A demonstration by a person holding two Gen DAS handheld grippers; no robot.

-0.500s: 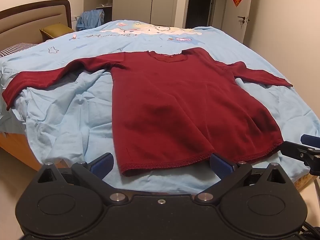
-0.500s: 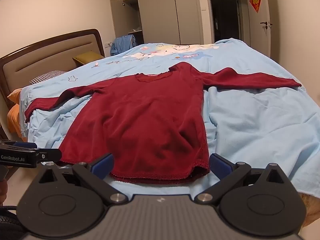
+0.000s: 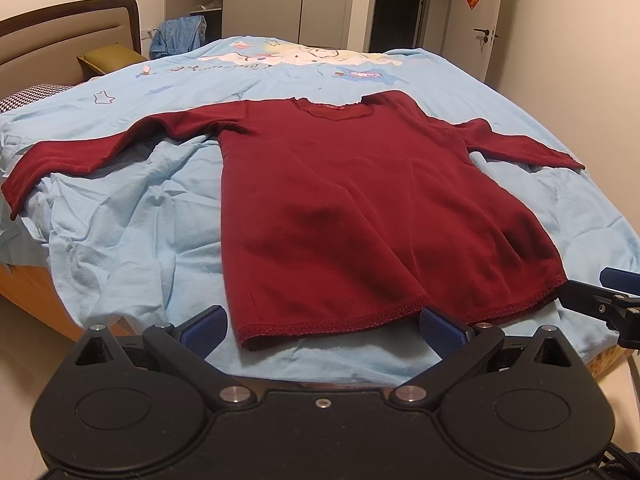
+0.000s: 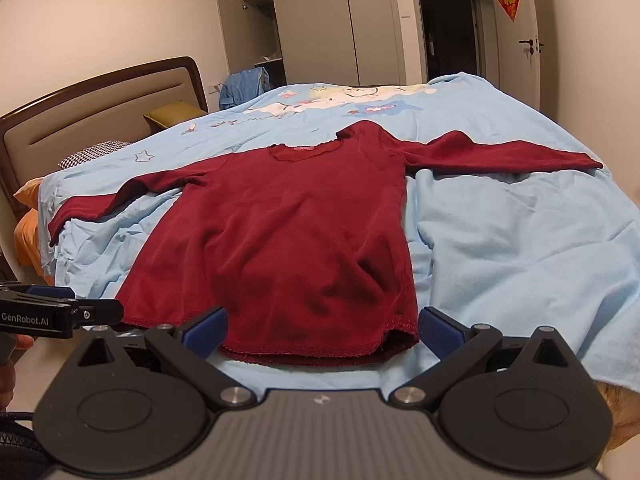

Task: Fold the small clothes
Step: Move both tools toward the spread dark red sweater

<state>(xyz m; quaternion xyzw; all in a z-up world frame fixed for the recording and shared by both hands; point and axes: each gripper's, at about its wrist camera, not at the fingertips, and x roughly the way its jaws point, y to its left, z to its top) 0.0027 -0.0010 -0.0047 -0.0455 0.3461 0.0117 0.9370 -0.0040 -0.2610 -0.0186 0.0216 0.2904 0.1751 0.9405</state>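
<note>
A dark red long-sleeved shirt (image 3: pixel 360 216) lies flat and face up on the light blue bedsheet (image 3: pixel 132 240), both sleeves spread out sideways, hem toward me. It also shows in the right wrist view (image 4: pixel 288 240). My left gripper (image 3: pixel 324 326) is open, its blue fingertips just short of the hem's left part. My right gripper (image 4: pixel 322 326) is open, its fingertips by the hem's right part. Neither holds anything. Each gripper shows at the edge of the other's view: the right one (image 3: pixel 600 304), the left one (image 4: pixel 60 312).
The bed has a padded headboard (image 4: pixel 92 120) and pillows (image 3: pixel 108 58) at the left. Wardrobes (image 4: pixel 340 24), a dark doorway (image 3: pixel 404 4) and a door (image 3: pixel 476 20) stand beyond it. The bed's near edge (image 3: pixel 36 300) drops to the floor.
Both grippers have shifted very slightly; the shirt has not moved and both grippers stay open.
</note>
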